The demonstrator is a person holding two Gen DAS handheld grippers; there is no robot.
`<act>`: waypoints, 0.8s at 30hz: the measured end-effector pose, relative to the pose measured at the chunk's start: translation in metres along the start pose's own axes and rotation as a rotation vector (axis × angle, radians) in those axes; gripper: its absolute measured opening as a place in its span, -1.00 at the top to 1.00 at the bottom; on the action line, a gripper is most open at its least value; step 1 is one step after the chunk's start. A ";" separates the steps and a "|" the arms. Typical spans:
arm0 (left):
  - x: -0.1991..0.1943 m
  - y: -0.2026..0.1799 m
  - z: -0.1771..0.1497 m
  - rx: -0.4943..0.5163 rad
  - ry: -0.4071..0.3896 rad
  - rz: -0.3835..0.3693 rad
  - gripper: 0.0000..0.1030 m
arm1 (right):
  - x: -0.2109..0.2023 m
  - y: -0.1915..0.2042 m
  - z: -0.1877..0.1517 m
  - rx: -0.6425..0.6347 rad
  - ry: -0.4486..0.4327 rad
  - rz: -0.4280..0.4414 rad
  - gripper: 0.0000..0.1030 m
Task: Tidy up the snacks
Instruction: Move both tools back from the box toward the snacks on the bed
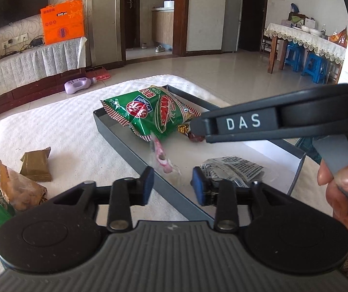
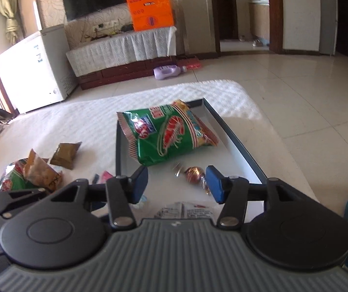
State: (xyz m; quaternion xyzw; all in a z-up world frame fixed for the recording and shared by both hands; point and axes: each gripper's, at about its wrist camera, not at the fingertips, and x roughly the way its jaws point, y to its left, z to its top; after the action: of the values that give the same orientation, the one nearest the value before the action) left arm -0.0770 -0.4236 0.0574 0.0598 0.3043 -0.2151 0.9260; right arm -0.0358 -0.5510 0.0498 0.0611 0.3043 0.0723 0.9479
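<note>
An olive-green square snack packet (image 2: 65, 155) is lying left of both tongs. The left tongs (image 1: 172, 183) and right tongs (image 2: 177, 183) are gaping empty over the grey rectangular tray (image 2: 237, 138), facing the green crinkled shrimp-print snack bag (image 2: 168, 135) inside.

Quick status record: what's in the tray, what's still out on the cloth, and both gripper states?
tray: dark rim, white floor, on the white cloth
in tray: green shrimp-snack bag, foil-wrapped candy, printed grey packet, pink candy, blurred
still out: olive packet, orange-brown packet, second green bag
left gripper: open, empty
right gripper: open, empty
</note>
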 end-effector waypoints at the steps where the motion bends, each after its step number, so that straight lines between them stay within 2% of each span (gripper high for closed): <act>1: -0.002 -0.001 0.000 -0.001 -0.005 0.001 0.06 | -0.002 0.000 0.001 0.000 -0.011 -0.001 -0.08; 6: -0.020 -0.008 -0.003 0.020 -0.034 0.010 -0.02 | -0.011 -0.005 0.004 0.036 -0.066 0.012 -0.08; 8: -0.032 -0.007 -0.006 0.022 -0.048 0.010 -0.11 | -0.013 -0.003 0.005 0.038 -0.081 0.020 -0.08; 14: -0.075 0.010 -0.024 0.004 -0.062 0.046 -0.20 | -0.018 0.014 0.005 -0.018 -0.103 0.087 -0.07; 16: -0.093 0.023 -0.035 -0.024 -0.056 0.059 -0.20 | -0.022 0.024 0.003 -0.047 -0.109 0.136 -0.07; 19: -0.115 0.043 -0.057 -0.040 -0.037 0.109 -0.21 | -0.026 0.047 -0.001 -0.139 -0.098 0.271 -0.07; 21: -0.124 0.058 -0.067 -0.068 -0.006 0.148 -0.21 | -0.024 0.069 -0.006 -0.233 -0.063 0.345 -0.05; 24: -0.136 0.074 -0.073 -0.100 -0.017 0.193 -0.21 | -0.016 0.100 -0.017 -0.350 0.014 0.406 -0.05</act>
State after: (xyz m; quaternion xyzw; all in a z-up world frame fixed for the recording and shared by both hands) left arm -0.1824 -0.2897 0.0768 0.0404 0.2996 -0.1101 0.9468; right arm -0.0692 -0.4541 0.0612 -0.0444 0.2754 0.3127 0.9080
